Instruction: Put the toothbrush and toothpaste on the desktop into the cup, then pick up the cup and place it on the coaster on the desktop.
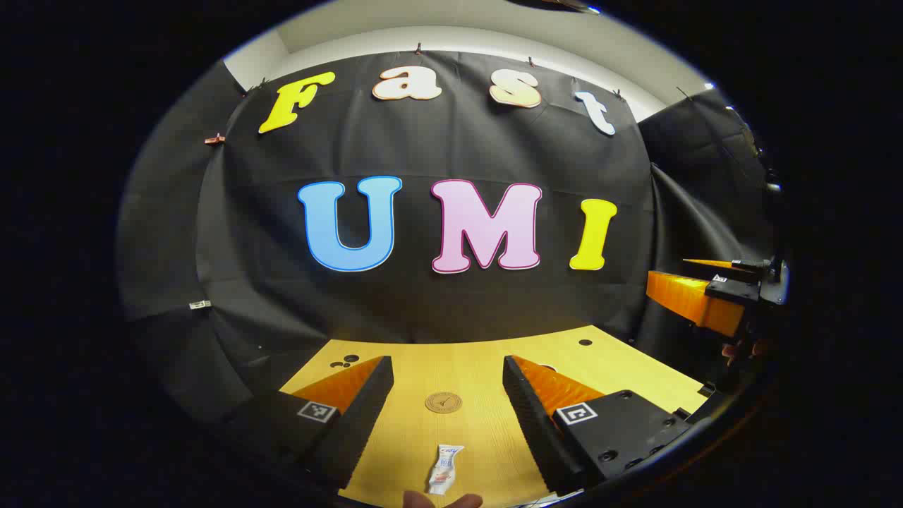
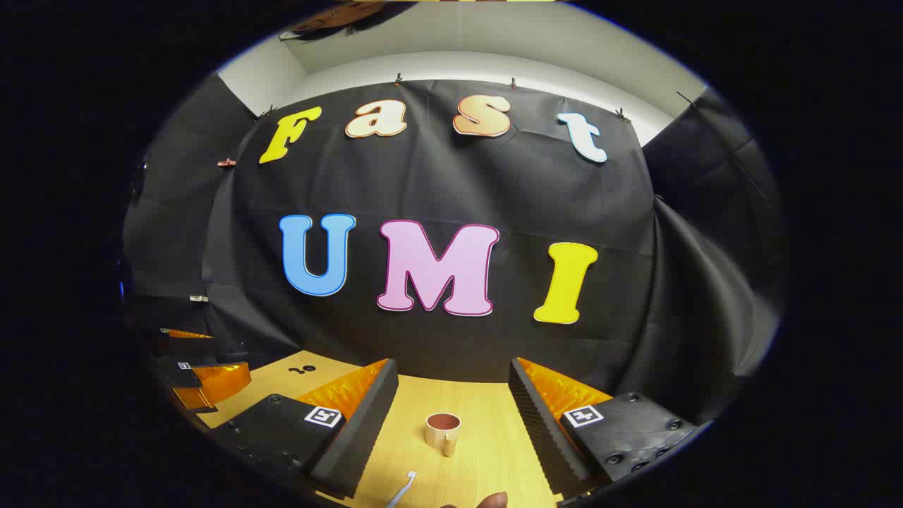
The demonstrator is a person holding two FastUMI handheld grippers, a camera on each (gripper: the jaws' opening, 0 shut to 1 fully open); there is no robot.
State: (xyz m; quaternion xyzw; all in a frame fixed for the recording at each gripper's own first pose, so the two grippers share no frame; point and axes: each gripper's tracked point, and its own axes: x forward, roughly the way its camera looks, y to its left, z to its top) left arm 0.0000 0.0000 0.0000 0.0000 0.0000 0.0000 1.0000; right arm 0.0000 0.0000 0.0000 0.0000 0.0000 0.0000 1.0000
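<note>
1. The left gripper [image 1: 446, 395] is held above the wooden desktop [image 1: 487, 360], pointing toward the booth wall, its jaws spread wide with nothing between them.
2. Ahead of its fingers the round coaster [image 1: 444, 402] lies flat; nearer the camera, the toothpaste [image 1: 444, 468] lies on the wood, its label too small to make out.
3. The right gripper [image 2: 451, 406] is posed likewise over the desktop, jaws released and empty.
4. Between its fingers in the right gripper view, the cup [image 2: 443, 432] stands upright, handle toward the camera; the toothbrush [image 2: 402, 489] lies nearer, apart from it.
5. Square markers sit on both grippers' finger mounts.
</note>
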